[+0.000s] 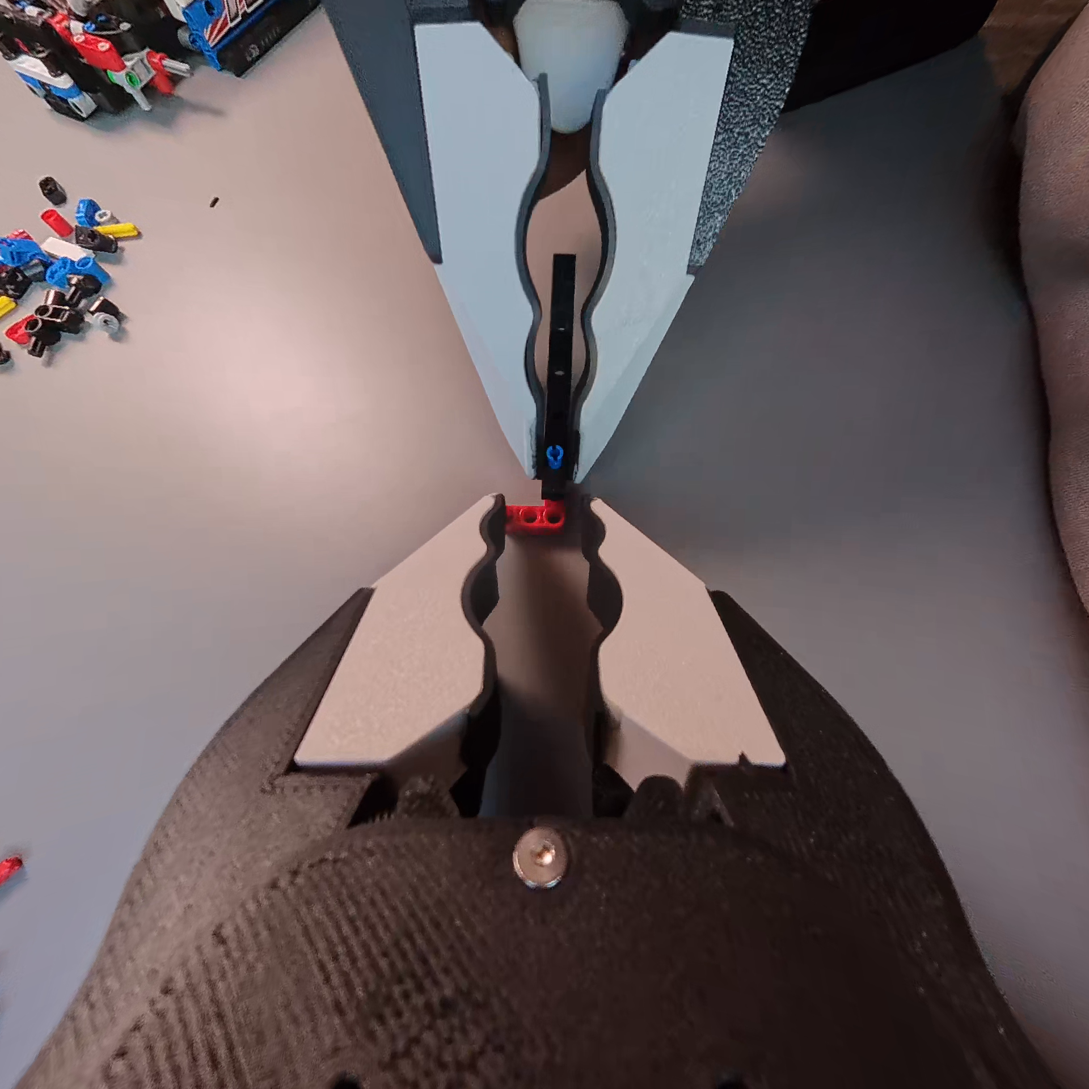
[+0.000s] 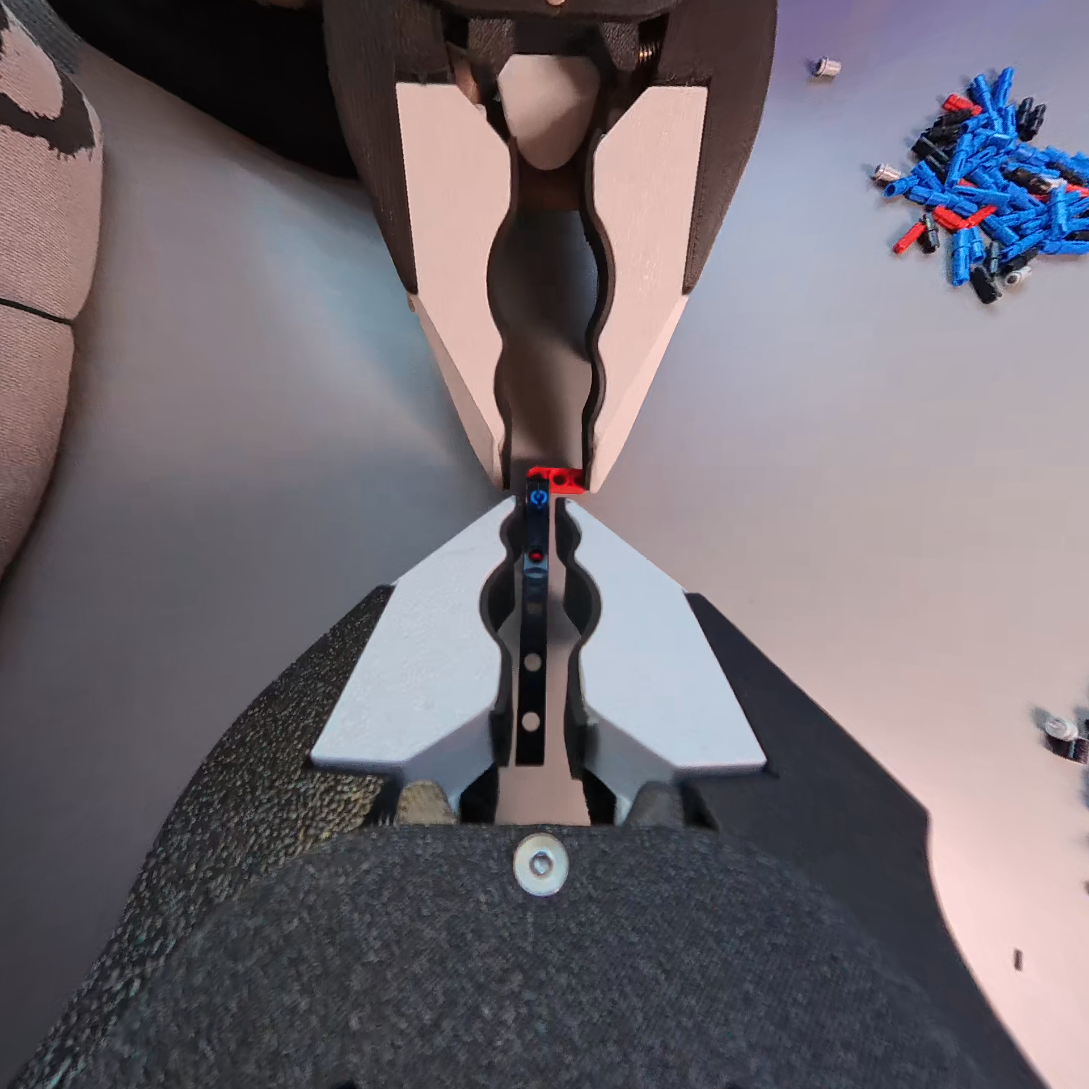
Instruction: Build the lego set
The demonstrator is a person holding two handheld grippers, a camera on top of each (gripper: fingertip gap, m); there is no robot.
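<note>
- Left gripper (image 1: 539, 507): seen from its own wrist camera with the tips drawn in on a short red beam (image 1: 535, 517). The beam is clamped crosswise between the fingertips, its row of holes facing the camera.
- Right gripper (image 2: 537, 507): seen from its own wrist camera with the tips closed on a long black beam (image 2: 533, 642). The beam is held lengthwise along the gap between the fingers, its far end projecting just beyond the tips.
- Blue pin (image 2: 537, 499): seated in a hole near the projecting end of the black beam; it is also visible in the left wrist view.
- Relation of the two parts: the grippers are set tip to tip, facing one another above the table (image 1: 265, 471). The end of the black beam is touching one end of the red beam, the two lying at a right angle; whether they are fully joined cannot be told.
- Partly built model (image 1: 118, 53): stood at the far left of the table in the left wrist view, well apart from both grippers.
- Mixed loose pieces (image 1: 59, 271): scattered at the left edge in the left wrist view, in blue, black, red and yellow.
- Heap of blue pins (image 2: 996, 182): lying at the upper right in the right wrist view, with some black and red pieces among them, well apart from the grippers.
</note>
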